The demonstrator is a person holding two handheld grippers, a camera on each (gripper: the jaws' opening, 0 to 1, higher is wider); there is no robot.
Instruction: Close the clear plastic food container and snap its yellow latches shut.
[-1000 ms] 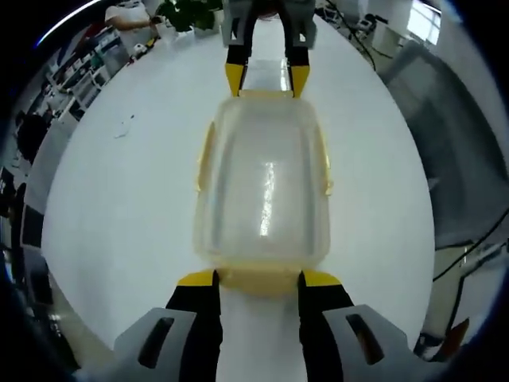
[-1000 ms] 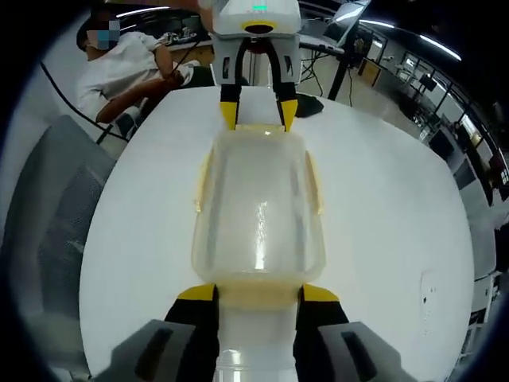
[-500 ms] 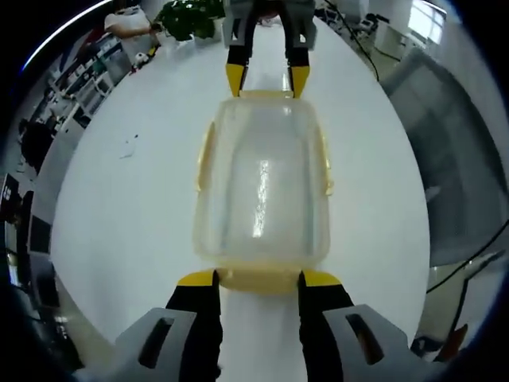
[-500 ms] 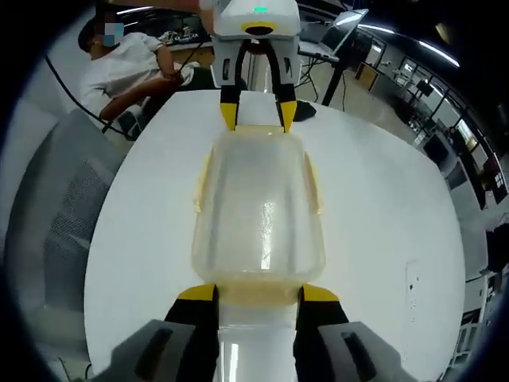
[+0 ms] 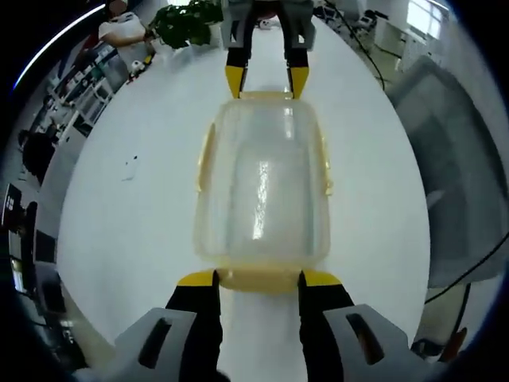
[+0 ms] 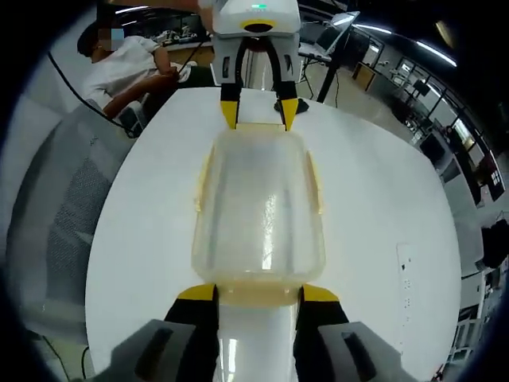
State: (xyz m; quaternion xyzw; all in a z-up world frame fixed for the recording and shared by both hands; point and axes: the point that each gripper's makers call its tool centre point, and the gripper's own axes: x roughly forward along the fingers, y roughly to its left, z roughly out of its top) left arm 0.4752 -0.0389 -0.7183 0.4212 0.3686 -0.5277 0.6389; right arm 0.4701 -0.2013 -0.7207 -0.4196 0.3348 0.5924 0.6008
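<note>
Clear container (image 5: 262,191) on white table (image 5: 127,239), held end-to-end — my left claw (image 5: 258,278) and right claw (image 6: 258,294), each part-open, straddling a yellow end latch (image 5: 258,280).

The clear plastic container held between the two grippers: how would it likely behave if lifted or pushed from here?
The container looks empty and thin-walled, so it is probably light and would slide easily on the smooth white table. Its walls may flex if squeezed. With the left gripper and right gripper at opposite ends, an uneven lift might tilt it.
</note>
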